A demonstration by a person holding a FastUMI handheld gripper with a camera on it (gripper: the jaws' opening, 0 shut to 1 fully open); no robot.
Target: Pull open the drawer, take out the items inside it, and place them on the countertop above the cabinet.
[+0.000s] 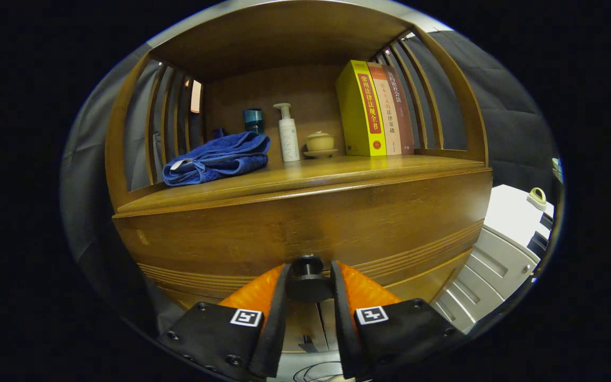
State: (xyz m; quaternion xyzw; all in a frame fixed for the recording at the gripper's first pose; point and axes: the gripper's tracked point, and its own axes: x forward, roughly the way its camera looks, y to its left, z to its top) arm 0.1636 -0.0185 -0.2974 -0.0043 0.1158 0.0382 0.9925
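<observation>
Gripper [308, 281] is sitting low at the drawer [305, 233] front, its fingers [276, 313] closing on the knob [308, 278] from both sides and pinching it. The knob is lying right between the fingertips, its stem running into the drawer panel just ahead. Whether the drawer is pulled out at all cannot be told from this angle; its contents are hidden.

Countertop [305, 178] is sitting directly above the drawer, beyond the fingers. Left to right on it:
- towel [215, 158], folded, lying near the left slats
- cup [253, 120], standing behind the towel's right end
- pump bottle [288, 133], upright, just right of the towel
- lidded bowl [320, 143] on a saucer, beside the bottle
- books [374, 109], three standing upright, leaning against the right slats

White cabinet [502, 260] is showing to the right of the drawer unit, well apart from the gripper.
</observation>
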